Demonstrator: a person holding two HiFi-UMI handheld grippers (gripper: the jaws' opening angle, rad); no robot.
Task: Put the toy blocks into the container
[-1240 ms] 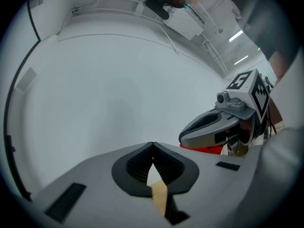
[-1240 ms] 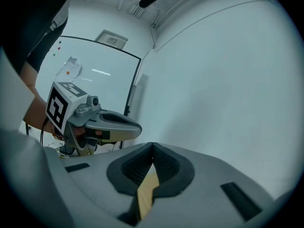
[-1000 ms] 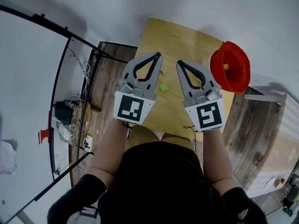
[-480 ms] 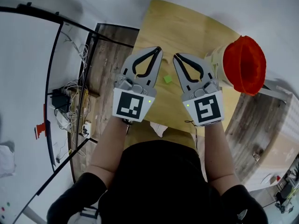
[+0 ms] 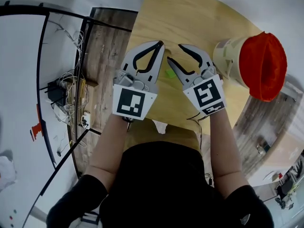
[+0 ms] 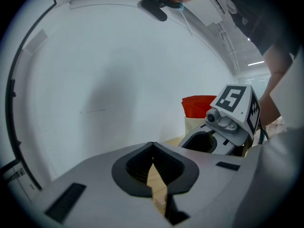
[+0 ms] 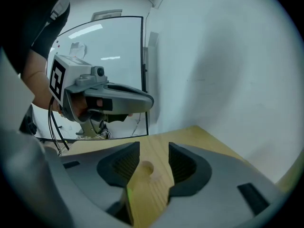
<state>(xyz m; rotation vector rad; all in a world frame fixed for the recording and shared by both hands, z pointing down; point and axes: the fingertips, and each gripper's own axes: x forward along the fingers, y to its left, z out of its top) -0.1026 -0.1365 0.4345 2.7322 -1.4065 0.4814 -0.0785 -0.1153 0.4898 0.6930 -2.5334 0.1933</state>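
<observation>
Head view has my forearms reaching out side by side over the bench. Both claws point away from my body and dip toward the wood.

My right claw is released. Its jaws have just been opening, and they stand apart with only bare bench showing in the gap. I judge that opening is in readiness for the green block, the one toy piece I can see. The block lies on the bench just under the near jaw of this claw, partly covered by it. From the right gripper view it is only a green sliver at the lower edge of the left-hand jaw, so it is beside the gap, not inside it. I think the claw must shift a little toward that side before a pinch would catch the block.

My left claw is clenched on nothing. In the left gripper view its tips meet, with a slit of wood visible behind them. It sits just to the left of the right claw, tips near each other, and I read it as idle company rather than a helper.

Off to the right of my right claw, well apart from it, is the container, pale-walled with a red mouth. Its inside is not visible to me.
</observation>
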